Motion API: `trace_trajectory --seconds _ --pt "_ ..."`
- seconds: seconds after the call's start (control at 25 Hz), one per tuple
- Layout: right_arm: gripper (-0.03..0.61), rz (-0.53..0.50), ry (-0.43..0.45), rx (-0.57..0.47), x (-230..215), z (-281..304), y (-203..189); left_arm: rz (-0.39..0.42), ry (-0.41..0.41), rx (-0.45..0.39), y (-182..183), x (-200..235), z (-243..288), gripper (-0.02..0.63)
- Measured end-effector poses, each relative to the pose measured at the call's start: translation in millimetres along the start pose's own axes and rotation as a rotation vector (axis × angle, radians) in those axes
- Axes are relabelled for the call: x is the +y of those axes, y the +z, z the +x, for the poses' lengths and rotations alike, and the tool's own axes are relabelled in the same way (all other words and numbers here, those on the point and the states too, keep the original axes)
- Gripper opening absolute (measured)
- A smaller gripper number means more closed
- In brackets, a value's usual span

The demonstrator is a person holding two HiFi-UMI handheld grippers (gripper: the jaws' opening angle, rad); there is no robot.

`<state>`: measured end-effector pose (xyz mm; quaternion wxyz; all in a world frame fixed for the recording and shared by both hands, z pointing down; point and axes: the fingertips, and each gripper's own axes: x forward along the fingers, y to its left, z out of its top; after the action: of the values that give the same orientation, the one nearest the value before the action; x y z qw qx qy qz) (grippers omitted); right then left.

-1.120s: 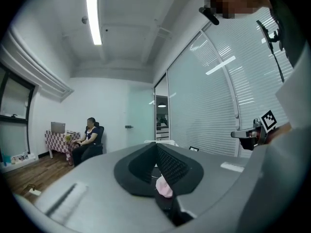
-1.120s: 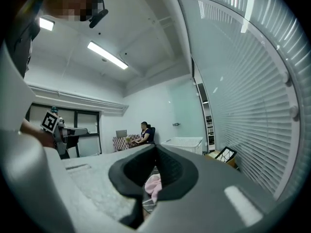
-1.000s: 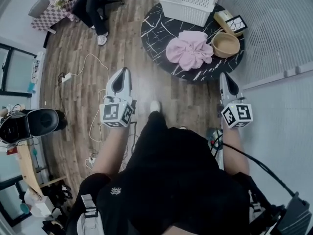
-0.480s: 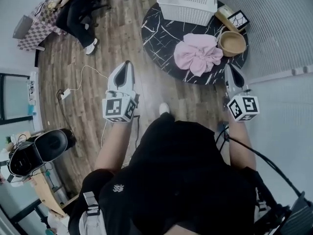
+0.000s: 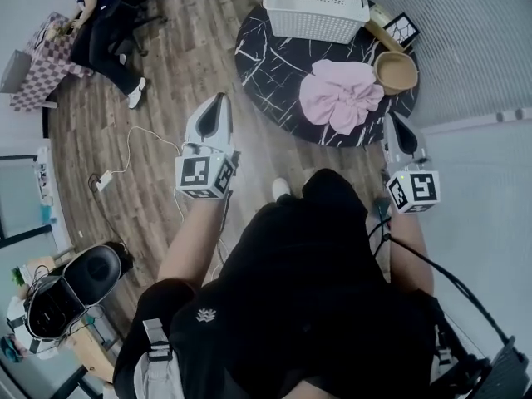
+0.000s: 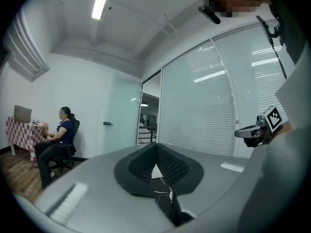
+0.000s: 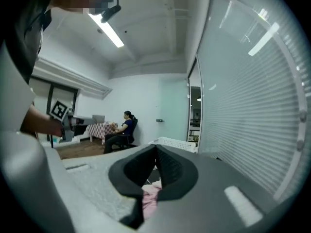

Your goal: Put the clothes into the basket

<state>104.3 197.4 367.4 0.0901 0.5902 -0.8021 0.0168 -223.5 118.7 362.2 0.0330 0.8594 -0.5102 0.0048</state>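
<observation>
The pink garment (image 5: 339, 95) lies bunched, its longer side crosswise, on the black marbled surface (image 5: 264, 66) just before the white basket (image 5: 316, 7), while the left gripper (image 5: 219, 100) and right gripper (image 5: 391, 120) are closed and empty.

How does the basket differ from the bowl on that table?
The basket is white, rectangular and perforated; the bowl is tan, round and smooth. The basket is larger than the bowl. The basket sits at the table's far edge, the bowl at its right. Both stand upright and look empty.
</observation>
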Motion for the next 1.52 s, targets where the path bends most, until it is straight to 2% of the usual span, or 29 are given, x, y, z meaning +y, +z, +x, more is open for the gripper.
trace_trajectory --seconds 0.12,0.44,0.68,0.92,1.08,1.24,1.36,1.52 --pt "0.002 -0.080 -0.021 0.024 -3.9 3.8 -0.4 0.000 -0.045 -0.016 2.8 -8.4 19.5 0.006" --pt "0.002 0.038 -0.044 -0.001 -33.1 52.2 -8.8 0.038 -0.074 -0.016 13.0 4.5 73.2 0.008" --pt "0.002 0.079 -0.059 -0.002 -65.7 106.5 -12.3 0.074 -0.085 0.014 10.0 18.4 127.3 0.008" --pt "0.002 0.128 -0.108 -0.017 -112.1 158.9 -8.7 0.065 -0.123 0.068 2.4 20.7 192.4 0.006" --pt "0.002 0.162 -0.144 -0.014 -140.6 181.1 -11.1 0.095 -0.158 0.106 -1.5 14.5 239.9 0.006" --pt "0.002 0.172 -0.183 0.011 -162.1 186.7 -25.8 0.120 -0.170 0.103 1.8 12.9 278.5 0.008" --pt "0.002 0.205 -0.236 0.034 -176.5 187.1 -38.0 0.118 -0.216 0.107 -1.6 5.1 304.4 0.006" --pt "0.002 0.217 -0.278 0.062 -173.8 182.6 -52.5 0.122 -0.308 0.136 -20.6 -9.2 332.6 0.006"
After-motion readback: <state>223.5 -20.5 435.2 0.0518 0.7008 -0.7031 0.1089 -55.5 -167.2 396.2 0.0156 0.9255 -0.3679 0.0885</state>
